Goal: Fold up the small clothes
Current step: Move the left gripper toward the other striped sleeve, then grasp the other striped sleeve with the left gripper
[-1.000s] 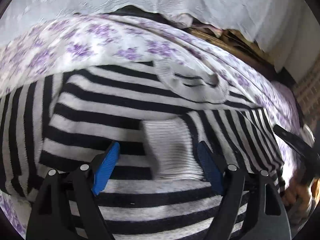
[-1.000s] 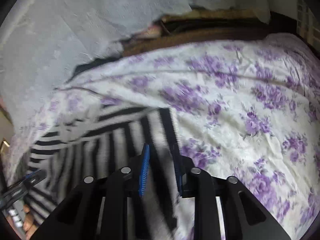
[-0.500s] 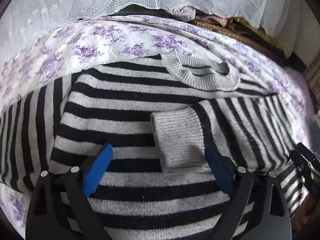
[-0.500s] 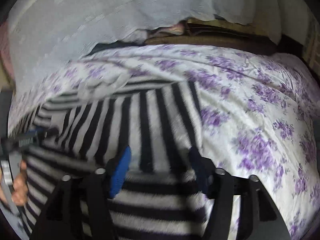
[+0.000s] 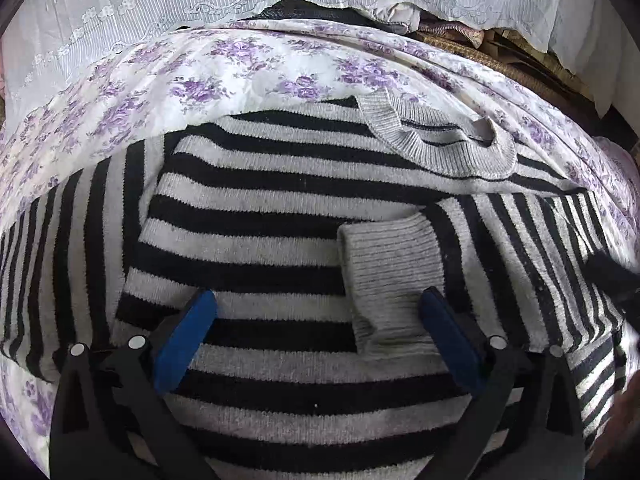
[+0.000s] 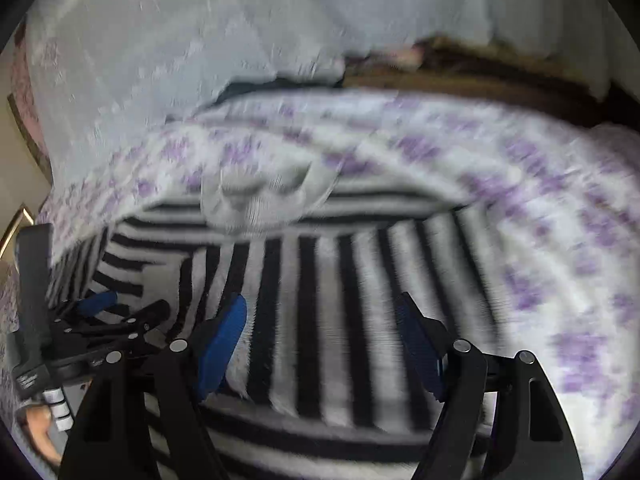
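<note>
Striped sweater point(image 5: 256, 216) lies flat on the floral bedsheet point(image 5: 224, 68) with one sleeve point(image 5: 390, 280) folded across, so left gripper point(image 5: 316, 336) and right gripper point(image 6: 320, 340) are both opening, holding nothing.

Both wrist cameras are looking steeply down, close over the black-and-grey striped knitted sweater point(image 5: 280, 216), sharing its grey ribbed collar point(image 6: 260, 196); the right view is blurring.

no text, label, brand or number can be read; faint print on the black handle point(image 6: 28, 376) at the right view's left edge is too blurred.
</note>
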